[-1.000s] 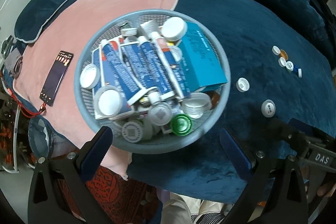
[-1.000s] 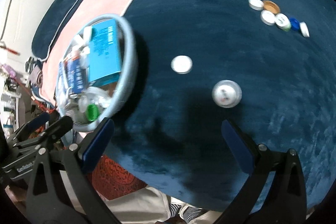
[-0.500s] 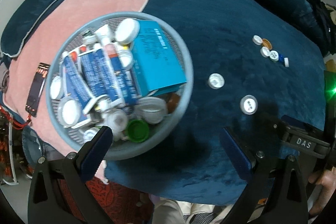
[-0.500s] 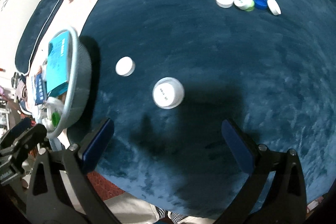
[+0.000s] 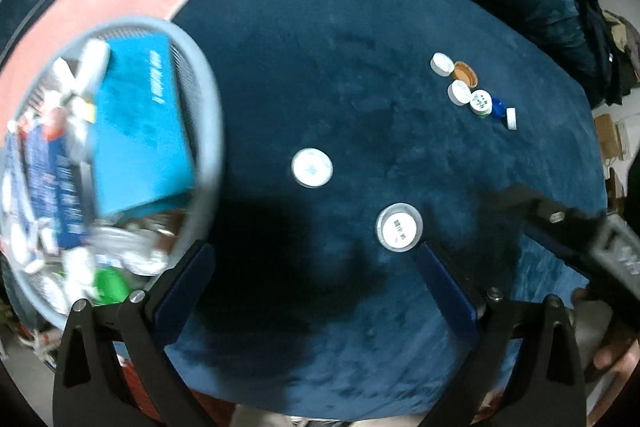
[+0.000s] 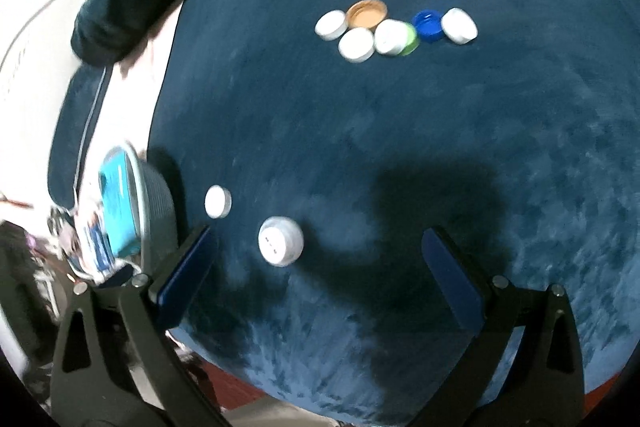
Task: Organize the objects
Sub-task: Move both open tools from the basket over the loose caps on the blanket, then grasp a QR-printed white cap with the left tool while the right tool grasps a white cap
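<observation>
Six caps (image 6: 394, 29) sit grouped far right; two lids (image 5: 399, 227) and the full basket (image 5: 208, 131) await your spread, empty fingers (image 6: 452, 291).

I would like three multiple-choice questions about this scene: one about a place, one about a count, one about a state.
1. Where is the teal box?
A. in the grey basket
B. on the blue blanket
C. in a gripper

2. How many caps form the far cluster?
A. three
B. six
C. nine

3. The right gripper is:
A. shut on a cap
B. open
C. unseen

Answers:
1 A: the teal box lies inside the grey basket.
2 B: the far cluster counts six.
3 B: the right gripper has spread jaws, holding nothing.
</observation>
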A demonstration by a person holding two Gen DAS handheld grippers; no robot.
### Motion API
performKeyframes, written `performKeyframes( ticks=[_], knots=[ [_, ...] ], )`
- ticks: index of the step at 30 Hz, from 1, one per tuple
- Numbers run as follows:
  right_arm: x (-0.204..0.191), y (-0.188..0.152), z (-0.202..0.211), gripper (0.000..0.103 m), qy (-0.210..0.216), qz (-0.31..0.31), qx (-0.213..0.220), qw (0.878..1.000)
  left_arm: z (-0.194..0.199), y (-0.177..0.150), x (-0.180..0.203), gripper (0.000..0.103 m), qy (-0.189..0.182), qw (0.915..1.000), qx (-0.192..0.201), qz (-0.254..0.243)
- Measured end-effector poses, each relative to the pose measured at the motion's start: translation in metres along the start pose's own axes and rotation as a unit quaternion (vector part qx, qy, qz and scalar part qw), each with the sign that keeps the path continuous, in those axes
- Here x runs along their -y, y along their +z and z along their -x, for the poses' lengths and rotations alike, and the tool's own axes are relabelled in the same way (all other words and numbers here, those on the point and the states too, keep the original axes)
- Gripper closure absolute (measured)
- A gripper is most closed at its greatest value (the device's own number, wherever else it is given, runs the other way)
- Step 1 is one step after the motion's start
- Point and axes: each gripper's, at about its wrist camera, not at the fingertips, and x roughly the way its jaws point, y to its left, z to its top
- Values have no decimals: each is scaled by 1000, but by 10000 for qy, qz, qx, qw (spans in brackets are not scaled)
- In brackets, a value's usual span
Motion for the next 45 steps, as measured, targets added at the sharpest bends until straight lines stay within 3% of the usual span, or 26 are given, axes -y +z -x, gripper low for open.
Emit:
performKeyframes(
  ticks=[5, 14, 20, 24, 26, 29, 31, 37, 41, 45],
  knots=[
    [27, 18, 9, 0, 79, -347, 151, 9993, -30, 11, 15, 16, 149, 9997, -124, 145],
    [83, 47, 27, 0, 253, -993, 472, 9936, -62, 22, 26, 17, 742, 9958, -79, 534],
    [119, 67, 36, 0, -165, -1159, 756, 9902, -86, 30, 19, 19, 1049, 9913, -62, 787],
    [126, 82, 31, 0, -488, -897, 907, 9906, -91, 33, 15, 23, 1009, 9920, 50, 762],
    [127, 91, 26, 0, -513, -793, 954, 9910, -88, 35, 16, 32, 936, 9932, 109, 677],
    [126, 106, 12, 1, -189, -760, 996, 9919, -85, 38, 17, 47, 773, 9956, 179, 505],
    [129, 116, 1, 2, 80, -837, 962, 9918, -84, 40, 18, 50, 687, 9970, 168, 307],
    [139, 125, -28, 26, 512, -1237, 721, 9884, -81, 44, 15, 56, 395, 9991, 143, 47],
    [134, 125, -32, 71, 580, -1083, 654, 9903, -81, 46, 12, 70, 315, 9994, 132, 17],
    [133, 121, -25, 71, 474, -1009, 705, 9913, -74, 45, 14, 72, 195, 9997, 123, -10]
  ],
)
